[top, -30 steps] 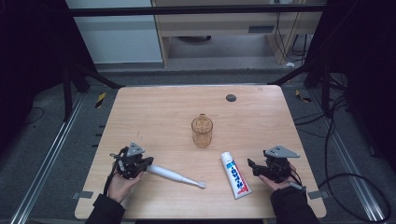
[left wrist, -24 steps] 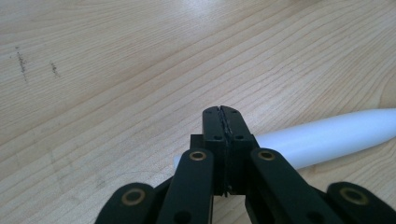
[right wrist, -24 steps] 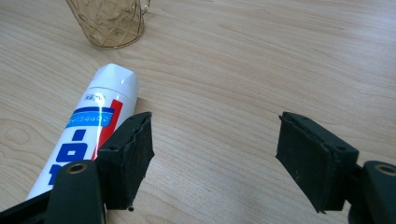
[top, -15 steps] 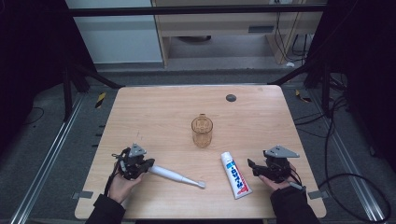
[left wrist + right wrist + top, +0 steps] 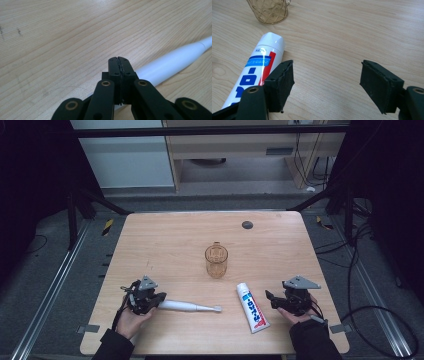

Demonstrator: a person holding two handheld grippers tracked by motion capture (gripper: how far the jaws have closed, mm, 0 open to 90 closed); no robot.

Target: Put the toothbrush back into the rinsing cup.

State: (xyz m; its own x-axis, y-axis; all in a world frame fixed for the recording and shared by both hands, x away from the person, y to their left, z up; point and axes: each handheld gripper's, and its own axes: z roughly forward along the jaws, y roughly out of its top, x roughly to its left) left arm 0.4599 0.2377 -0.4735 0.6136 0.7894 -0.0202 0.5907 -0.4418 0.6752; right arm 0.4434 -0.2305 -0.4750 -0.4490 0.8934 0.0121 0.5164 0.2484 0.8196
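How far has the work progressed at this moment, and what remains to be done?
Nothing looks finished: the amber cup stands empty, while the toothbrush and toothpaste tube lie flat on the table. In hand: the left gripper is shut, the toothbrush handle passing beneath it, not clamped; the right gripper is open beside the tube. Presumably, gripping both items remains.

On the counter: one amber glass cup, one white toothbrush, one toothpaste tube, one dark round disc; two hand-held grippers.
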